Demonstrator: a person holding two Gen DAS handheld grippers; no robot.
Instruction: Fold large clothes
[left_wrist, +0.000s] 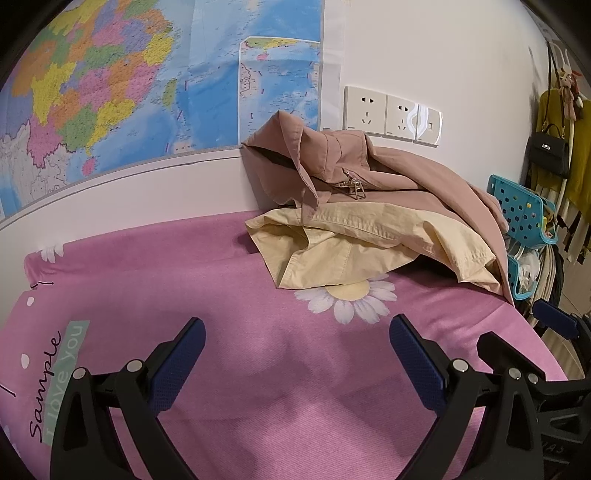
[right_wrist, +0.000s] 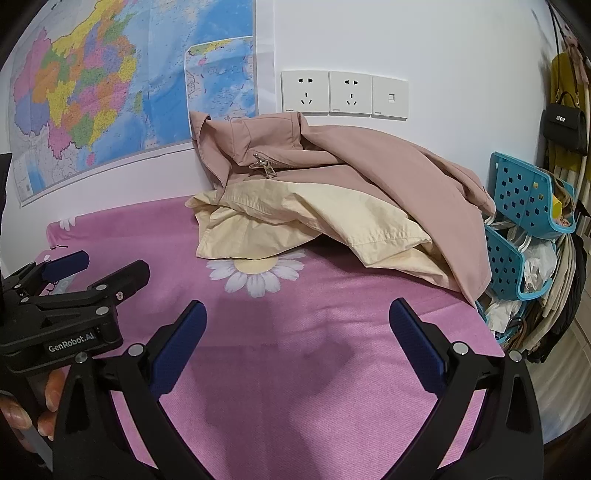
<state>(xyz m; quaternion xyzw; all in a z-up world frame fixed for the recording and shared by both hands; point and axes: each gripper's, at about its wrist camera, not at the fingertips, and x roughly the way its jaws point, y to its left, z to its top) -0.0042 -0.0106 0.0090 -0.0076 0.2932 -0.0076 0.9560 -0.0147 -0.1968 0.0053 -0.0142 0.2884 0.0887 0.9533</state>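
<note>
A dusty-pink jacket lies crumpled at the back of the worktop against the white wall, its collar propped upright and a metal zipper pull dangling at the front. Its pale yellow lining spills out beneath in soft creased folds with stitched hems. The cloth looks like smooth, matte woven cotton. It rests on a pink textured cover printed with a white daisy. The left gripper hovers over bare cover with jaws spread wide, holding nothing; the right gripper likewise, jaws apart and well short of the jacket.
</note>
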